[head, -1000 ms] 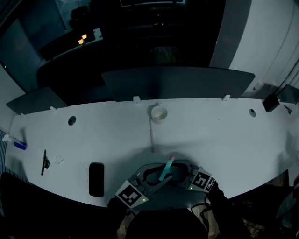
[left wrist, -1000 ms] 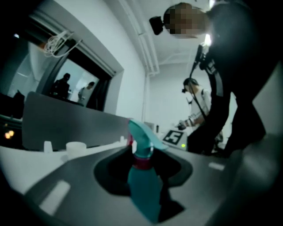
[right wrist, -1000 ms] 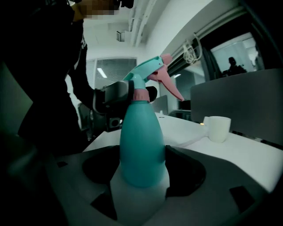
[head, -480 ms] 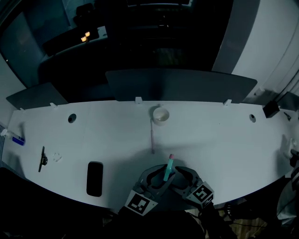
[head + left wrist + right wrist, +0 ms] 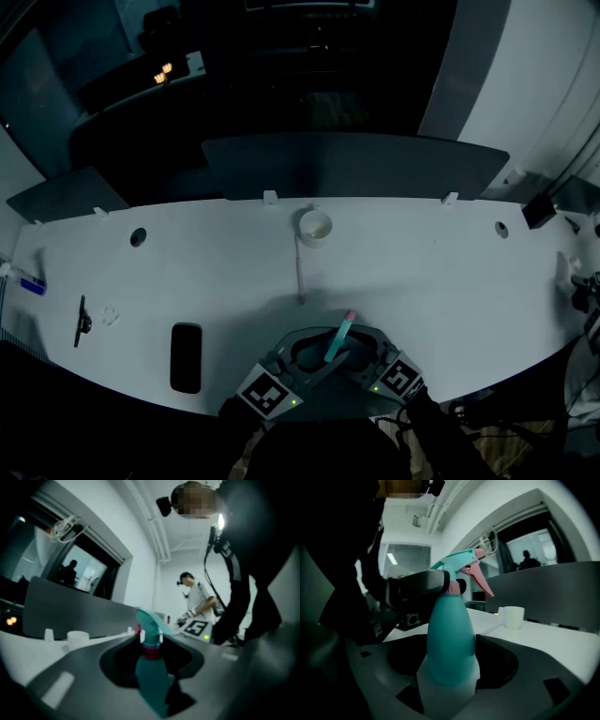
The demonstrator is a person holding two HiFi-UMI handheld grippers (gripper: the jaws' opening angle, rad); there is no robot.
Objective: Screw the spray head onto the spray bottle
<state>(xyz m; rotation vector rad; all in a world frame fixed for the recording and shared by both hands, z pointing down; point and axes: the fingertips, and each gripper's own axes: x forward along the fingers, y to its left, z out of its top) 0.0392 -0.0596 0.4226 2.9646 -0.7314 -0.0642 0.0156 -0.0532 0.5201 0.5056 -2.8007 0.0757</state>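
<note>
At the bottom centre of the head view, the right gripper [image 5: 451,663] clamps its wide-set jaws on the belly of the teal spray bottle [image 5: 451,634]. The left gripper [image 5: 151,649], about half closed, pinches the spray head [image 5: 149,623] at its pink collar.

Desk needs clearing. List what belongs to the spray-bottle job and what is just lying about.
Job in hand: spray bottle, spray head, left gripper, right gripper.

Lying about: white cup, thin rod, black slab, dark pen-like item, small blue item.
</note>
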